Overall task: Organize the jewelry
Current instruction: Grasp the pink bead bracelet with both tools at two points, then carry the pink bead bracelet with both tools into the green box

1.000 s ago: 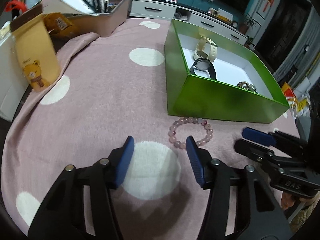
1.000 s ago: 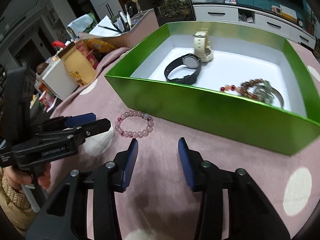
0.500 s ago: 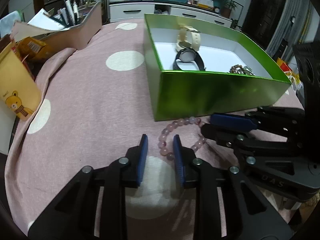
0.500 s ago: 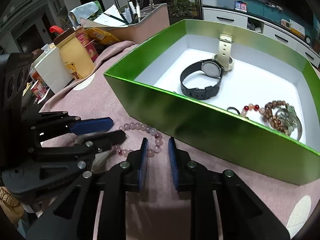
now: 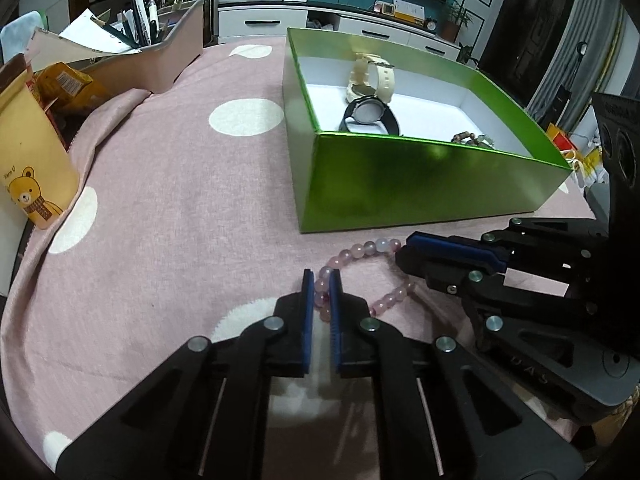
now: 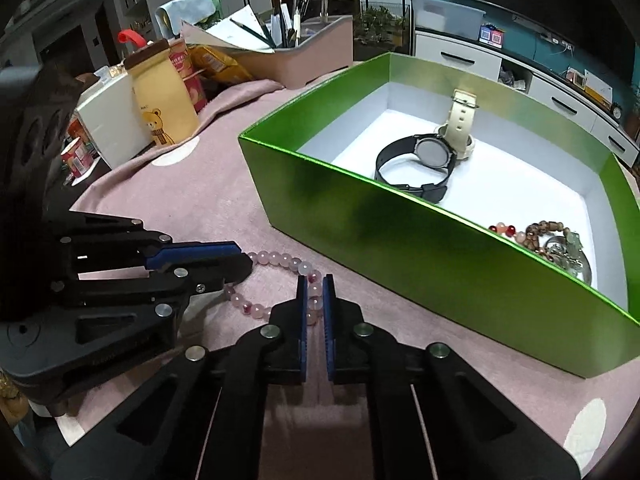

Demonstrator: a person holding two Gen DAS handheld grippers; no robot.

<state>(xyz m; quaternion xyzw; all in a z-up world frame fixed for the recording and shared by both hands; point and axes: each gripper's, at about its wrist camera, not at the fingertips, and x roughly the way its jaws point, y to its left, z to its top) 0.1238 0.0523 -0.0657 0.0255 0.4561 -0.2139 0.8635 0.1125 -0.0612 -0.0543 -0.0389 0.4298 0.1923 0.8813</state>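
Hiding bracelet [image 5: 362, 250] beads: left gripper [image 5: 321, 280]; right gripper [image 6: 312, 286].

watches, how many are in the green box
2, both in the green box: a black watch on the white floor, and a cream watch right behind it. The near wall hides some of the floor, so more could be hidden.

Both grippers are built the same: the left gripper [image 5: 321, 280] and right gripper [image 6: 312, 284] are made of matte black plastic linkages, dotted with shiny silver rivets. Fingers [image 5: 307, 312] are lined with ribbed blue pads, and faint embossed lettering is seen on the black bodies.
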